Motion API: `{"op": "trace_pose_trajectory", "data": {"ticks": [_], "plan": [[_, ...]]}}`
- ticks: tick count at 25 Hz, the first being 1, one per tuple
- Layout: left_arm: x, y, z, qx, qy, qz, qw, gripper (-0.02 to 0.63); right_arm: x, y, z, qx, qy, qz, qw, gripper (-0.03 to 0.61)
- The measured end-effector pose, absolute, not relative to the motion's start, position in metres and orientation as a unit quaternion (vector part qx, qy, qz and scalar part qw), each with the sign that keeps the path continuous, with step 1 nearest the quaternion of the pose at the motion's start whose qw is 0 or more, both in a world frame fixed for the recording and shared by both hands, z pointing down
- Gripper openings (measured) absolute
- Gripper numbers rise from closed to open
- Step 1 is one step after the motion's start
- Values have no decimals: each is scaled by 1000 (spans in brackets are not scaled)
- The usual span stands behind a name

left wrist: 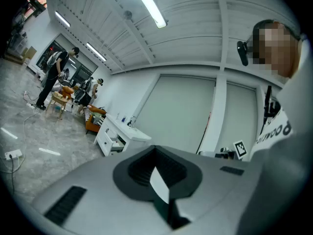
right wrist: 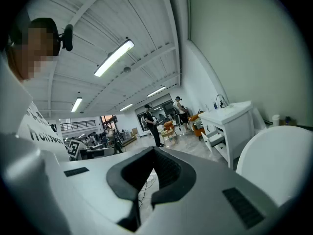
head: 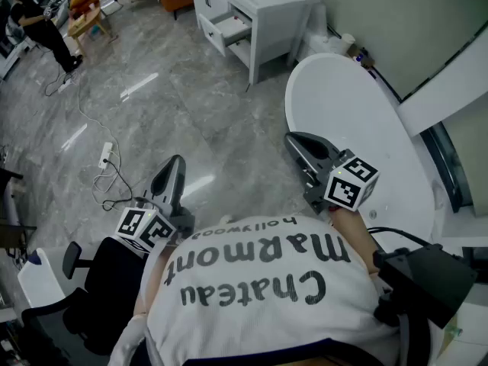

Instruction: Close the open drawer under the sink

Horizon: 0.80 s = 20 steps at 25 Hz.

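Note:
The white sink cabinet [head: 263, 6] stands far across the grey floor, with one drawer [head: 229, 27] pulled out on its left face. The left gripper view also shows the cabinet [left wrist: 120, 133] and its open drawer [left wrist: 117, 143], small and distant. In the right gripper view the cabinet [right wrist: 232, 119] and drawer [right wrist: 215, 140] sit at the right. My left gripper [head: 176, 164] and right gripper [head: 294, 139] are held near my chest, pointing roughly level toward the cabinet and well short of it. Both are shut with nothing between the jaws.
A large white rounded table [head: 358, 120] lies just right of my right gripper. A power strip with a cable [head: 105, 155] lies on the floor at the left. A black office chair [head: 95, 280] is at my lower left. A person [head: 42, 23] and wooden furniture [head: 85, 17] are at the far left.

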State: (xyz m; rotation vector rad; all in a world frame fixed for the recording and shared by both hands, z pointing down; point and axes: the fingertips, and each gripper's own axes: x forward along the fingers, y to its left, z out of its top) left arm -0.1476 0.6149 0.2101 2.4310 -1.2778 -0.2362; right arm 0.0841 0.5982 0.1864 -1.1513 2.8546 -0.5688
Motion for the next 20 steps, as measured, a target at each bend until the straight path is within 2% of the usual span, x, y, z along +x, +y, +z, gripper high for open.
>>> {"op": "trace_pose_trajectory", "data": {"ticks": [8,14,20], "plan": [[-155,615,216,856,-470,-81,200,8,81,600,186,-361,915,-180,-1,11],[-161,615,218,847,-480,-75,214,8,75,601,181,-339,921,-191,19,11],[-215,593,221,850,-480,-57,210,8,20,570,184,-343,918,-196,26,11]]}}
